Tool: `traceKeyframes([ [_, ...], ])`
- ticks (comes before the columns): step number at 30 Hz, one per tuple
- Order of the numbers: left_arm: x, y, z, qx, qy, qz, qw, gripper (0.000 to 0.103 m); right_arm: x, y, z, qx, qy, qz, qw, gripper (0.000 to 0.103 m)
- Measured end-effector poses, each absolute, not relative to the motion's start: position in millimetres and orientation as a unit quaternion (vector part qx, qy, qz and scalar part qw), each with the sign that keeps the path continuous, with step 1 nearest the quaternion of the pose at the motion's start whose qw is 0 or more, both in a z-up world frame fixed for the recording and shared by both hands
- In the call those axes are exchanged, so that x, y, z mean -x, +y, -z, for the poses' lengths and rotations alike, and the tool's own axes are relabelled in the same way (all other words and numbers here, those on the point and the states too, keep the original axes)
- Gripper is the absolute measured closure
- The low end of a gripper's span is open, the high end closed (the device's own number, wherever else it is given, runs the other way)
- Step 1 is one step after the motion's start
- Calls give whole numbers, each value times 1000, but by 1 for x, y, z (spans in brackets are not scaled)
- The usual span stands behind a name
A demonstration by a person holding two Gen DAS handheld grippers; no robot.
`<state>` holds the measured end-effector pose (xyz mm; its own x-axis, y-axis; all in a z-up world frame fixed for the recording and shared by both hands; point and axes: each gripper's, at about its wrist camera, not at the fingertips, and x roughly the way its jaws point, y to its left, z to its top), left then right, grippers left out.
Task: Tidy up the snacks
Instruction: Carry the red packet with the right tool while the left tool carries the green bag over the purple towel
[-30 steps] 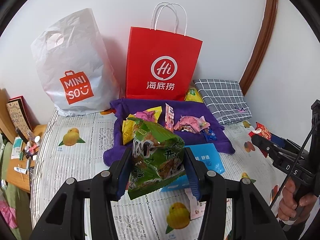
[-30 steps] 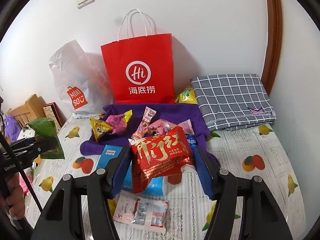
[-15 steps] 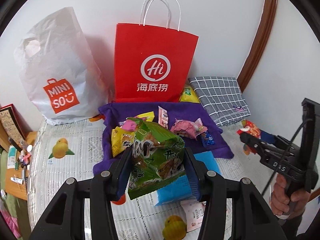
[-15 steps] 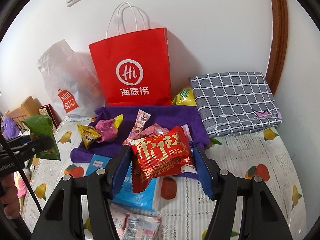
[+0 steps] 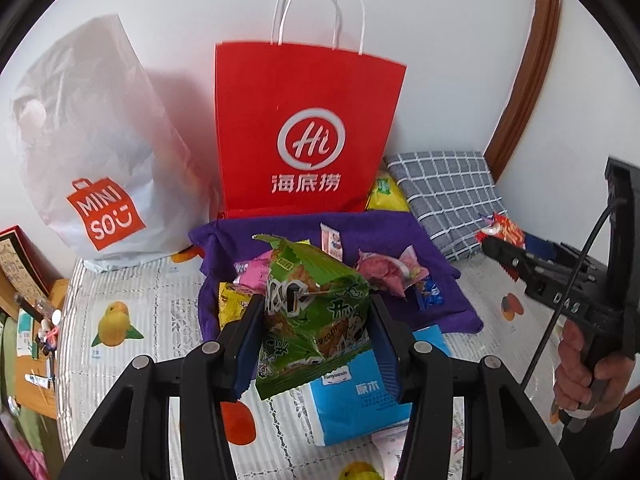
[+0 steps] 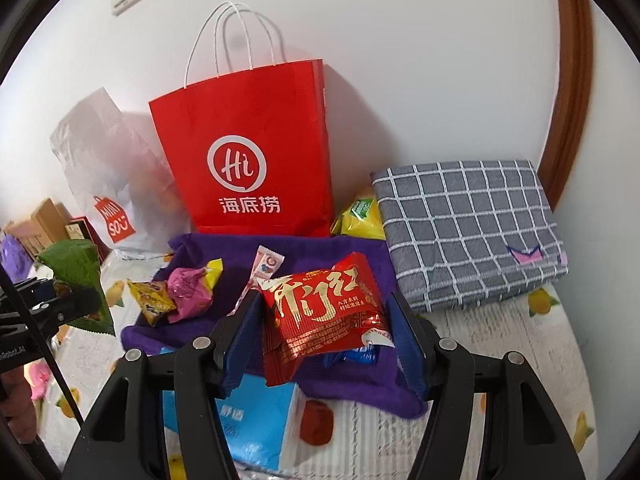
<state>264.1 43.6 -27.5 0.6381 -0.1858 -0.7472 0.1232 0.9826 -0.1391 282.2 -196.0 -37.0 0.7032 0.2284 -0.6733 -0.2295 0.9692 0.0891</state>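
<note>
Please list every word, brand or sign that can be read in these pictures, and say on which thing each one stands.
"Hi" and "海底捞": red paper bag.
"MINISO": white plastic bag.
"原木": blue tissue pack.
"开门红", in large gold characters: red snack packet in the right gripper.
The green snack packet in the left gripper carries print too distorted to read.
Small candy wrappers on the purple cloth: too small to read.
</note>
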Motion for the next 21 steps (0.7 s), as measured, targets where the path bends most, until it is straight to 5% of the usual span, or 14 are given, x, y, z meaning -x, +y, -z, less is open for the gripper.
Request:
traceKeyframes([
  [21,-309,56,65,73,454,102,882,55,-361,-199,68,-20,395,-134,909,40],
])
